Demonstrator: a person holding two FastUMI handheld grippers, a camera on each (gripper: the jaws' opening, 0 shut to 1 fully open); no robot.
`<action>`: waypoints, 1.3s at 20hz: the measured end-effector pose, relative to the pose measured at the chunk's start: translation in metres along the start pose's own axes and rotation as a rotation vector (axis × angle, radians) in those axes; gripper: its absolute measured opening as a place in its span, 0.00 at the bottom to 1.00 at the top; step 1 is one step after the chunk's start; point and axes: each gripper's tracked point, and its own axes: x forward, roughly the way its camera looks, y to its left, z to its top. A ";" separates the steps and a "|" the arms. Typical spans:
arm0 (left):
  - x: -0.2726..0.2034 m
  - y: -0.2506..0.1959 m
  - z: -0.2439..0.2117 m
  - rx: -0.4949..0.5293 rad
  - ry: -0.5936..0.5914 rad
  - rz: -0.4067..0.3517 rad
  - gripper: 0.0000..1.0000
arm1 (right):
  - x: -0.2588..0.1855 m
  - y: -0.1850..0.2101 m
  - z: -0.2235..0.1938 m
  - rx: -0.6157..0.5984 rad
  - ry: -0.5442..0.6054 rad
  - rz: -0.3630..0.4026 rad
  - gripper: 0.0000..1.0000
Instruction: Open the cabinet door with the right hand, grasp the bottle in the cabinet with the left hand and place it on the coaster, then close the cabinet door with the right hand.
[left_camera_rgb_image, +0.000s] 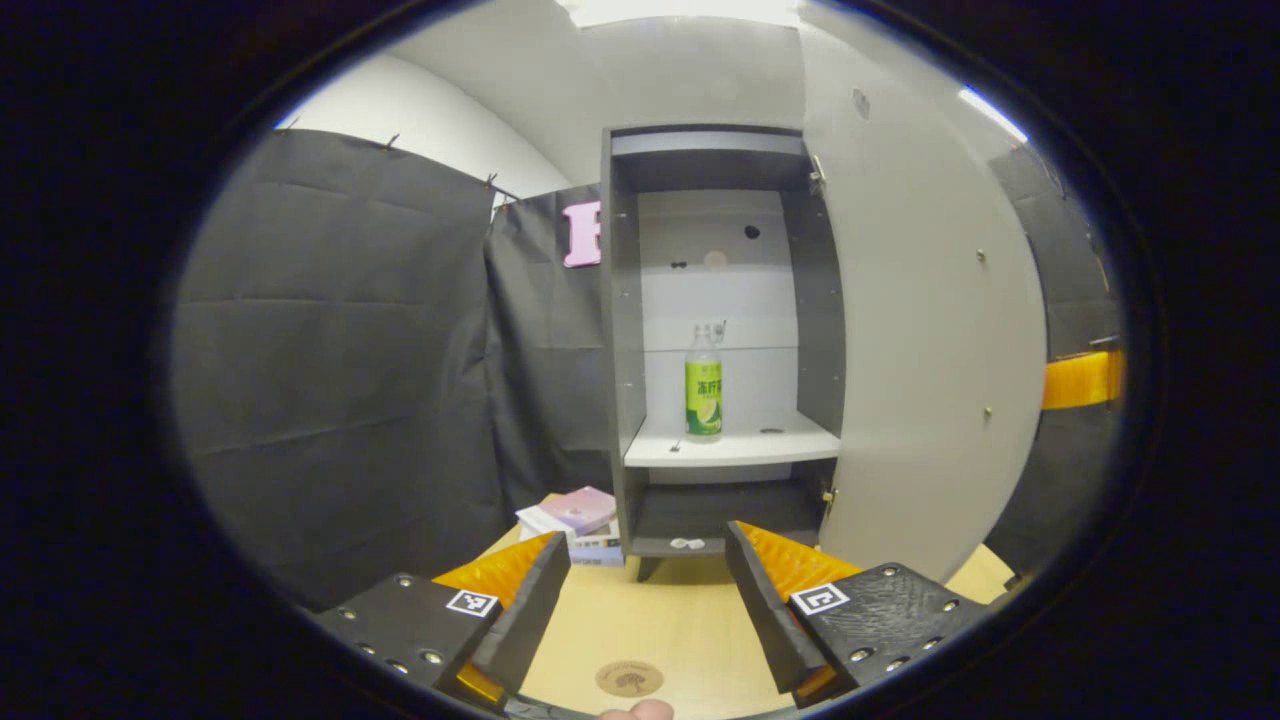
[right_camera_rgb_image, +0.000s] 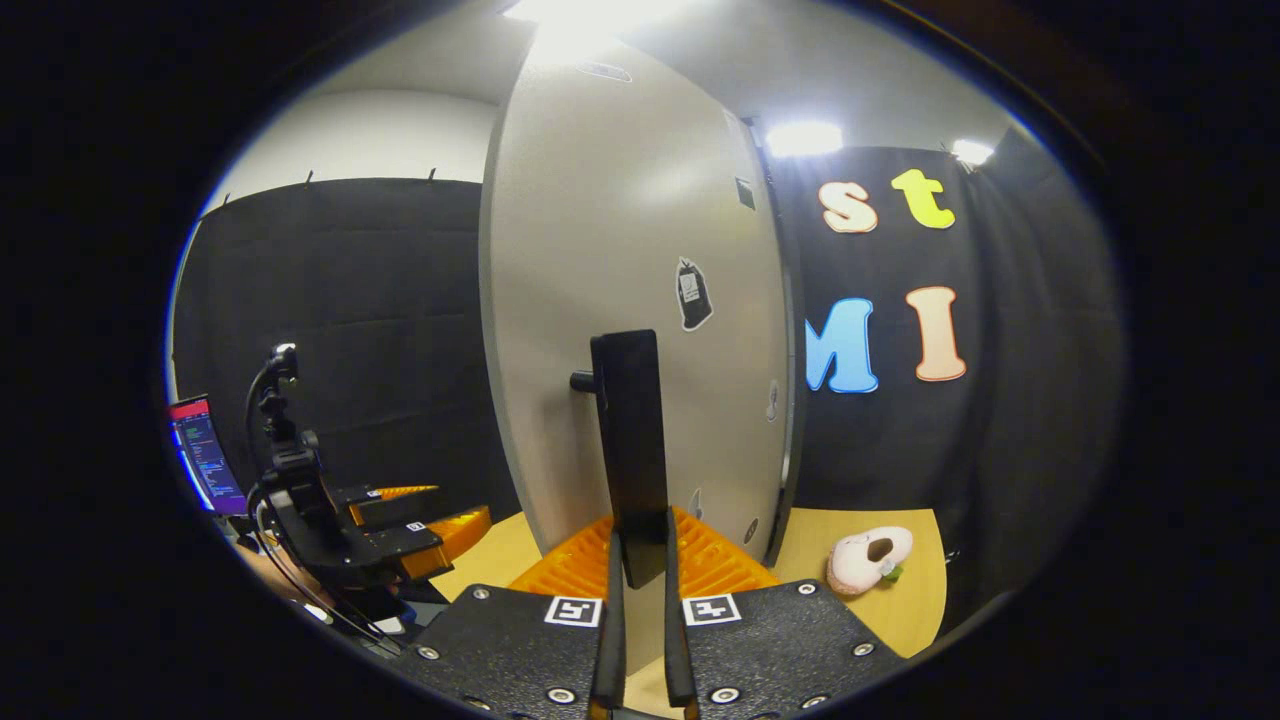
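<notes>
**Grey cabinet open, bottle upright on its shelf**

Grey-sided cabinet (left_camera_rgb_image: 712, 330) stands at centre of the left gripper view, its pale door (left_camera_rgb_image: 920, 340) swung wide to the right. The bottle (left_camera_rgb_image: 703, 381) stands upright on the white shelf (left_camera_rgb_image: 735, 445), long axis vertical, cap up, with open air between it and the left gripper (left_camera_rgb_image: 648, 590), whose jaws gape wide and hold nothing. Stacked books (left_camera_rgb_image: 575, 520) lie lower left of the cabinet; the round coaster (left_camera_rgb_image: 629, 678) sits on the wooden table (left_camera_rgb_image: 680, 620) at bottom centre. In the right gripper view, the right gripper (right_camera_rgb_image: 642, 575) is clamped on the black door handle (right_camera_rgb_image: 630, 440). A plush toy (right_camera_rgb_image: 868, 557) lies lower right.
</notes>
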 end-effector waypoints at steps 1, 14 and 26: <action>0.010 -0.006 0.008 0.016 -0.011 -0.004 0.90 | -0.002 -0.003 0.000 -0.006 -0.003 -0.018 0.15; 0.207 -0.076 0.061 0.010 -0.109 -0.180 0.90 | -0.023 -0.028 0.001 -0.052 -0.001 -0.357 0.18; 0.391 -0.083 0.054 -0.045 -0.118 -0.186 0.89 | -0.080 -0.042 -0.102 0.123 0.150 -0.743 0.92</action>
